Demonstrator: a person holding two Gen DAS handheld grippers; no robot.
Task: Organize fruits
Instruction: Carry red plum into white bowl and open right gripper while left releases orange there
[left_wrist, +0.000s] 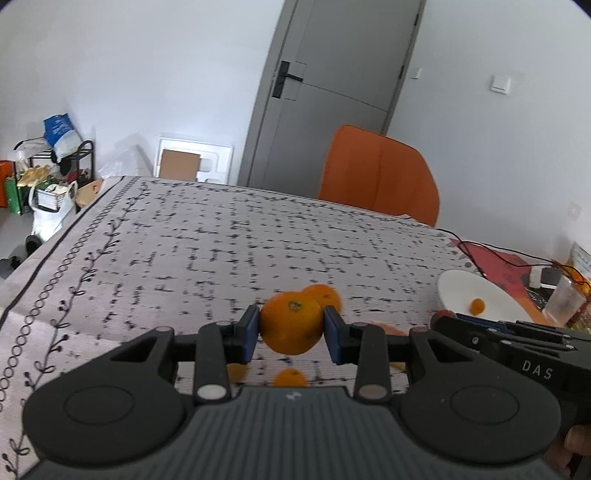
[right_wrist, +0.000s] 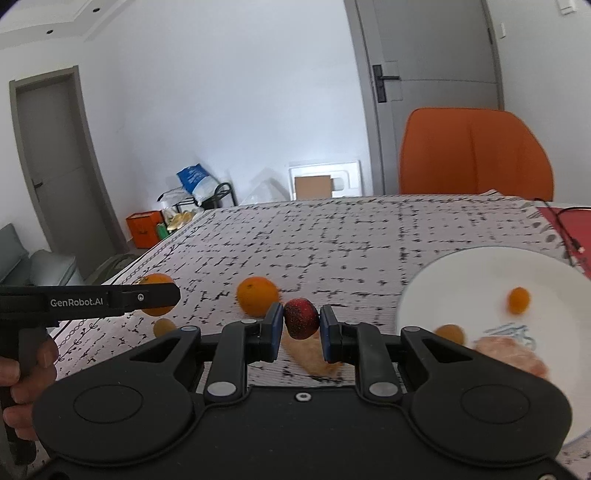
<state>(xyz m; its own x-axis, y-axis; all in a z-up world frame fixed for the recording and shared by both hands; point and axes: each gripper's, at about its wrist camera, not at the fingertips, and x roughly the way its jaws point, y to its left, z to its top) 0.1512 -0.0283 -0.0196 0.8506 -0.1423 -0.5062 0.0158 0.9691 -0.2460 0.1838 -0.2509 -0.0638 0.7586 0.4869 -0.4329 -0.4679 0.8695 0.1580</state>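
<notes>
My left gripper (left_wrist: 291, 328) is shut on a large orange (left_wrist: 290, 323) and holds it above the patterned tablecloth. A second orange (left_wrist: 327, 293) lies just behind it; a small one (left_wrist: 290, 377) lies below. My right gripper (right_wrist: 301, 326) is shut on a dark red strawberry (right_wrist: 301, 318), held above the table left of a white plate (right_wrist: 480, 273). The plate holds small orange fruits (right_wrist: 518, 300) and a pinkish piece (right_wrist: 511, 354). An orange (right_wrist: 257, 295) lies on the cloth beyond the right gripper.
An orange chair (left_wrist: 378, 175) stands at the table's far edge. A red mat with cables (left_wrist: 495, 258) and a plastic cup (left_wrist: 563, 301) sit at the right. A pale yellowish fruit (right_wrist: 314, 356) lies under the right gripper. The left gripper's body (right_wrist: 92, 299) reaches in from the left.
</notes>
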